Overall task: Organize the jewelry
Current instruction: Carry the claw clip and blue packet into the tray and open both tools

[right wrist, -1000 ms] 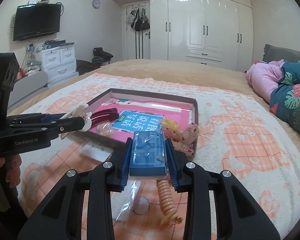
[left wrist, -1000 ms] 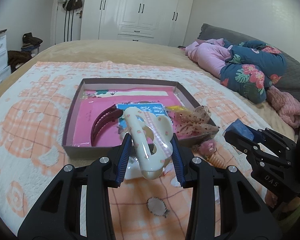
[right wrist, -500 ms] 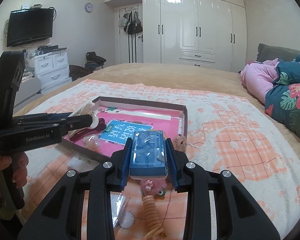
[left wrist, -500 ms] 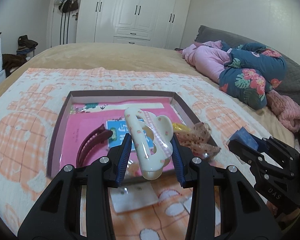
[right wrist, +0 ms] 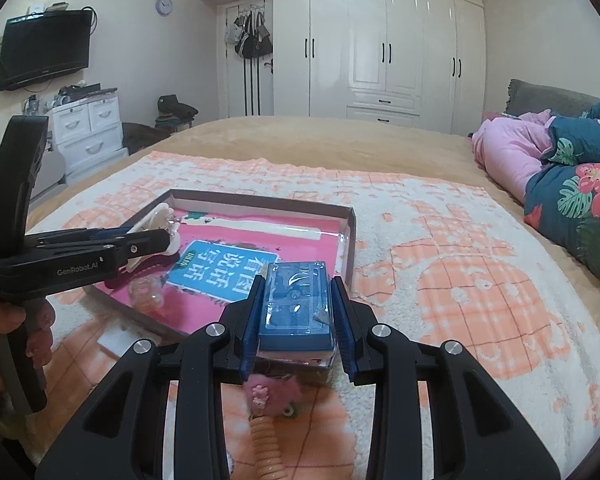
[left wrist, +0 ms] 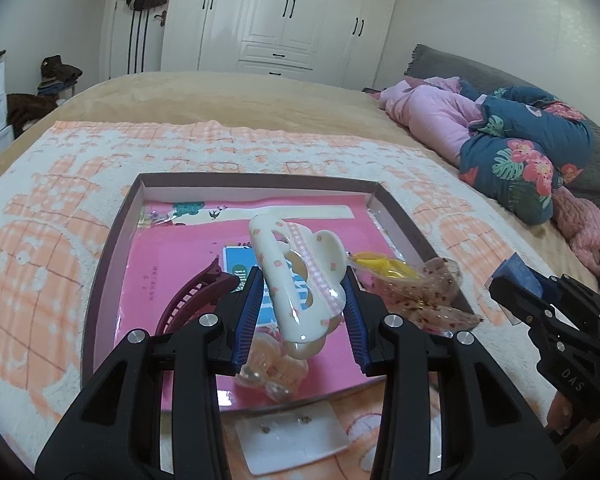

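My left gripper [left wrist: 300,304] is shut on a cream claw hair clip [left wrist: 296,276] with pink dots and holds it above the near part of the shallow brown tray [left wrist: 112,240]. The tray has a pink lining and holds a maroon hair clip [left wrist: 188,300], a blue card [right wrist: 224,268], a clear peach clip [left wrist: 272,368], a yellow piece [left wrist: 380,266] and a dotted bow [left wrist: 432,296]. My right gripper [right wrist: 296,316] is shut on a small blue box [right wrist: 296,304], just off the tray's near right corner. The left gripper also shows in the right wrist view [right wrist: 156,240].
The tray lies on an orange and white blanket [right wrist: 460,280] on the bed. A white earring card [left wrist: 292,440] lies in front of the tray. A pink fuzzy tie with a coiled band [right wrist: 268,412] lies under my right gripper. Pink and floral bedding [left wrist: 500,140] is heaped at right.
Both grippers have moved forward. The left one with the cream clip has come from before the tray's near edge to over its inside. The right one has neared the tray's corner.
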A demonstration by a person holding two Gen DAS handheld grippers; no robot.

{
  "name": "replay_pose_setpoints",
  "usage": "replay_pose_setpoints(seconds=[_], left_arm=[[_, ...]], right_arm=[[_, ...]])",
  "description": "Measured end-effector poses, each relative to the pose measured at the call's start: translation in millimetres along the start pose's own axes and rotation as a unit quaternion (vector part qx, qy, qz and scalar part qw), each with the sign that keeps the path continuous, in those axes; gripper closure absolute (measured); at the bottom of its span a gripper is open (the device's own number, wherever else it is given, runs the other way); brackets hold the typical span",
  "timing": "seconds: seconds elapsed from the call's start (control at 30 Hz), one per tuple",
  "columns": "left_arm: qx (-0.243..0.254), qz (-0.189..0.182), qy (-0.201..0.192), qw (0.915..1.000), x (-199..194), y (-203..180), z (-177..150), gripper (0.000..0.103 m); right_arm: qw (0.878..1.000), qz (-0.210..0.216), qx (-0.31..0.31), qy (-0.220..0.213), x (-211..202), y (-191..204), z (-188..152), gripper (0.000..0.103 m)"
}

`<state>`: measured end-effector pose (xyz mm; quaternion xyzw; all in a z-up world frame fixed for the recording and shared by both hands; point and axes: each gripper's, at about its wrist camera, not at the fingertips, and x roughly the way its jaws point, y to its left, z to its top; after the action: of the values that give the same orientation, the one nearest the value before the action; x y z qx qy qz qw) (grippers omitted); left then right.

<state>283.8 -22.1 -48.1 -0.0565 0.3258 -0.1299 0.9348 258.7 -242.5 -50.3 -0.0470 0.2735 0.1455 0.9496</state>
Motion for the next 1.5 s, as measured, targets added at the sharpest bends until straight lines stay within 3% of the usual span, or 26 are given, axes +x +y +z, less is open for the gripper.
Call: replay_pose_setpoints(seconds=[0.8,1.13,1.23,1.5], left_arm=[[-0.008,-0.015,0.024,0.9995,27,8,-3,0.072],[-0.004,-0.023,0.035,0.9991,35,5,-8,0.072],[-0.004,-0.025,0.038,0.999,36,6,-9,0.072],[0.0,-0.028,0.043,0.9987,38,3,-10,0.072]], right_arm=[[0.996,0.019,-0.03,0.077,60,11,-5,0.072],[0.995,0.033,-0.01,0.092,70,6,-9,0.071],[0.995,0.037,-0.005,0.09,66,6,-11,0.061],[0.996,0.035,0.002,0.076,50,5,-13,0.051]])
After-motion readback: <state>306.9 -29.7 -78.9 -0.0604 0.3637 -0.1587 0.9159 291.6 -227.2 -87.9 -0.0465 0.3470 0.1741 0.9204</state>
